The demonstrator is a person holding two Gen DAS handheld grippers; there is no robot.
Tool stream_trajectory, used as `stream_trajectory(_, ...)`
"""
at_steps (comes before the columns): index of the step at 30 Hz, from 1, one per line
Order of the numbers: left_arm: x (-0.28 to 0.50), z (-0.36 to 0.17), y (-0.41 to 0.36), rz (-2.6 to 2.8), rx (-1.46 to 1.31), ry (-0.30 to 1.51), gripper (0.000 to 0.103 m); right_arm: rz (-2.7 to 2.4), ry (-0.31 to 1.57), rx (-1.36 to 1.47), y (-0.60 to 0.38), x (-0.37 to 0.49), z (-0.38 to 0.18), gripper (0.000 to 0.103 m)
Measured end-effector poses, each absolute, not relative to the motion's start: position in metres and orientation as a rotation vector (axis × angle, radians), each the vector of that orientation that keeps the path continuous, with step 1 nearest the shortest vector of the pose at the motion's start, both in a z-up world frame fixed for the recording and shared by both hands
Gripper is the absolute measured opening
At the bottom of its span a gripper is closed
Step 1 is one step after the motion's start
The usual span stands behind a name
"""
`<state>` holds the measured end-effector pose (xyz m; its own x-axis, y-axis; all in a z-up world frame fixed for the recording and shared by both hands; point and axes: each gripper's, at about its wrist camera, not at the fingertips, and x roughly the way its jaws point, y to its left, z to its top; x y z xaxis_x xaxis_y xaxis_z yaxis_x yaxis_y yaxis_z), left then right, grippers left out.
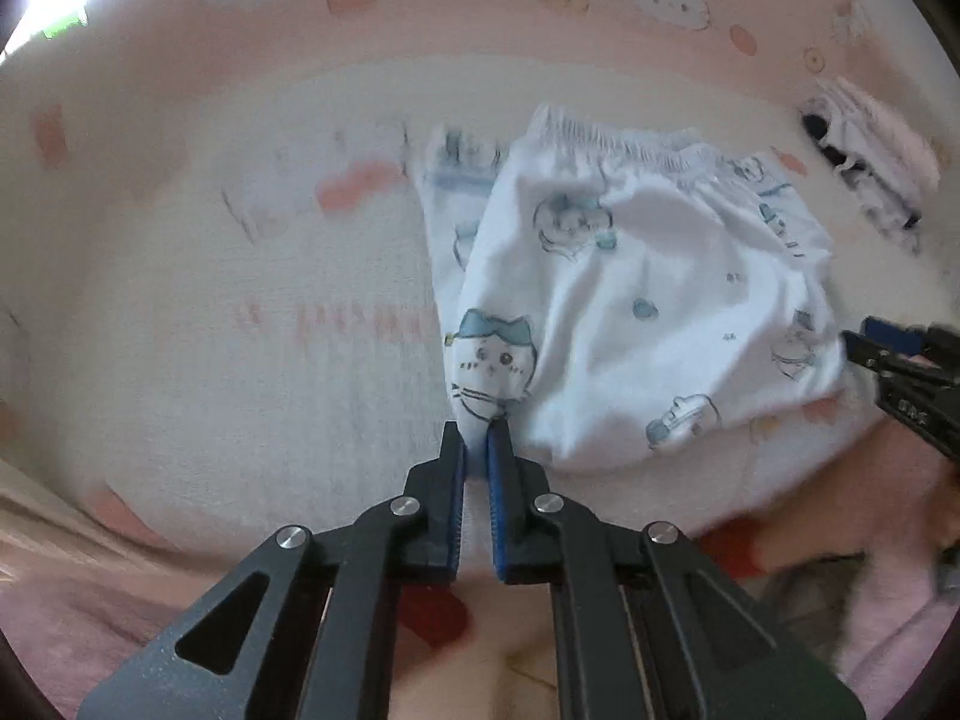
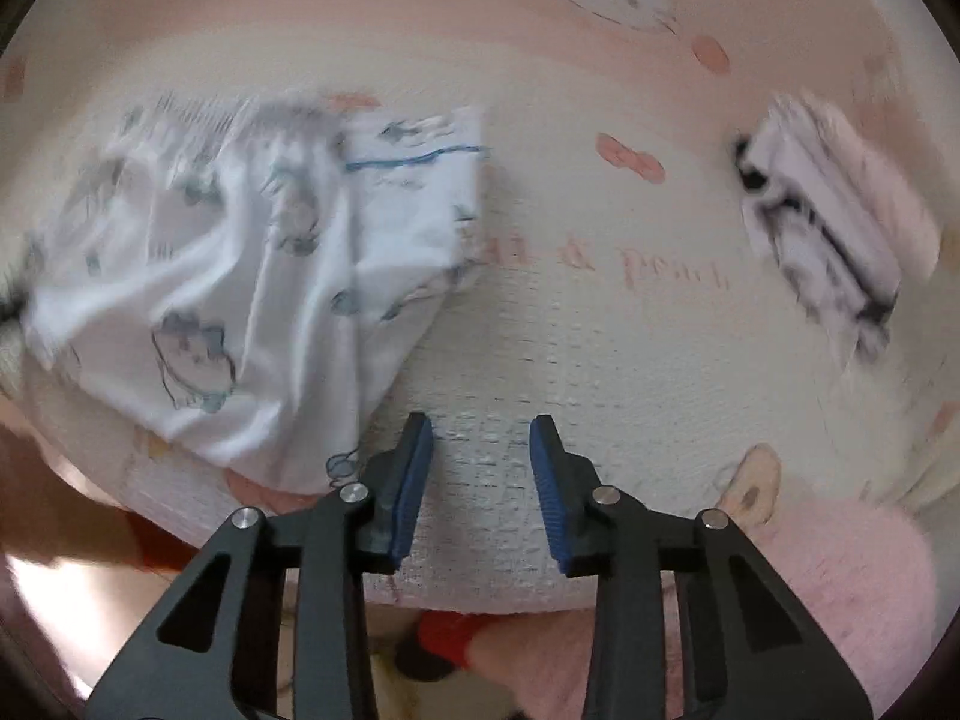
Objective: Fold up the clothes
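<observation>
On the pink bedspread, left jaws pinch the white shorts.

grippers: 2 | white printed shorts: 1 | folded clothes pile: 1 | blanket: 1

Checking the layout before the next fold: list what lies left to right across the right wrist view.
White printed shorts → right gripper, jaws open over the bare blanket → folded pile of clothes.
</observation>
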<state>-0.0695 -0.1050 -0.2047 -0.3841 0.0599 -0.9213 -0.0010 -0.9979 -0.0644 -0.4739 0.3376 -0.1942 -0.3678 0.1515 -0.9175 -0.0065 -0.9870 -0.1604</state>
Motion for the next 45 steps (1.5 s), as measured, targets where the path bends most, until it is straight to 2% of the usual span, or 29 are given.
stream_trajectory(3, -0.070, -0.191, -0.125, 2.631, -1.654, -0.275, 0.015, 2.590, -0.078, -1.637, 0.351, -0.473, -0.175, 0.037)
stream_trajectory(5, -0.076, -0.191, -0.117, 2.613, -1.612, -0.250, 0.017, 2.692, -0.064, -1.551, 0.365, -0.480, -0.153, 0.041)
stream_trajectory(7, -0.082, -0.191, -0.109, 2.594, -1.570, -0.226, 0.024, 2.797, -0.109, -1.520, 0.350, -0.484, -0.148, 0.042)
stream_trajectory(11, -0.095, -0.193, -0.092, 2.555, -1.501, -0.166, 0.025, 2.774, -0.286, -1.651, 0.327, -0.496, -0.178, 0.042)
stream_trajectory(12, -0.102, -0.205, -0.085, 2.548, -1.574, -0.072, 0.025, 2.759, -0.333, -1.685, 0.322, -0.499, -0.187, 0.042)
stream_trajectory(13, -0.103, -0.212, -0.084, 2.555, -1.608, -0.010, 0.027, 2.752, -0.330, -1.700, 0.324, -0.501, -0.190, 0.050)
stream_trajectory(14, -0.103, -0.209, -0.089, 2.567, -1.621, -0.044, 0.027, 2.754, -0.284, -1.696, 0.332, -0.503, -0.187, 0.058)
stream_trajectory(16, -0.102, -0.204, -0.101, 2.595, -1.646, -0.106, 0.027, 2.755, -0.191, -1.688, 0.348, -0.505, -0.183, 0.058)
stream_trajectory(19, -0.099, -0.196, -0.117, 2.750, -1.676, -0.056, 0.027, 2.754, -0.053, -1.674, 0.371, -0.509, -0.177, 0.058)
stream_trajectory(22, -0.100, -0.182, -0.110, 2.742, -1.534, -0.130, 0.027, 2.747, 0.084, -1.656, 0.395, -0.512, -0.171, 0.058)
stream_trajectory(25, -0.106, -0.184, -0.076, 2.659, -1.439, -0.060, 0.027, 2.865, 0.131, -1.648, 0.386, -0.525, -0.166, 0.058)
stream_trajectory(28, -0.117, -0.203, -0.057, 2.602, -1.555, 0.091, 0.029, 2.829, 0.001, -1.733, 0.387, -0.555, -0.210, 0.057)
stream_trajectory(30, -0.122, -0.202, -0.067, 2.615, -1.570, 0.058, 0.029, 2.747, -0.101, -1.790, 0.392, -0.562, -0.229, 0.058)
stream_trajectory(33, -0.124, -0.196, -0.090, 2.706, -1.614, -0.010, 0.029, 2.687, -0.129, -1.781, 0.413, -0.557, -0.224, 0.062)
stream_trajectory(40, -0.133, -0.194, -0.077, 2.643, -1.525, -0.038, 0.029, 2.810, 0.004, -1.612, 0.431, -0.558, -0.204, 0.064)
stream_trajectory(42, -0.136, -0.194, -0.073, 2.617, -1.500, -0.049, 0.029, 2.833, -0.012, -1.638, 0.414, -0.572, -0.213, 0.064)
stream_trajectory(45, -0.139, -0.198, -0.095, 2.654, -1.567, -0.161, 0.029, 2.712, -0.105, -1.721, 0.403, -0.587, -0.230, 0.062)
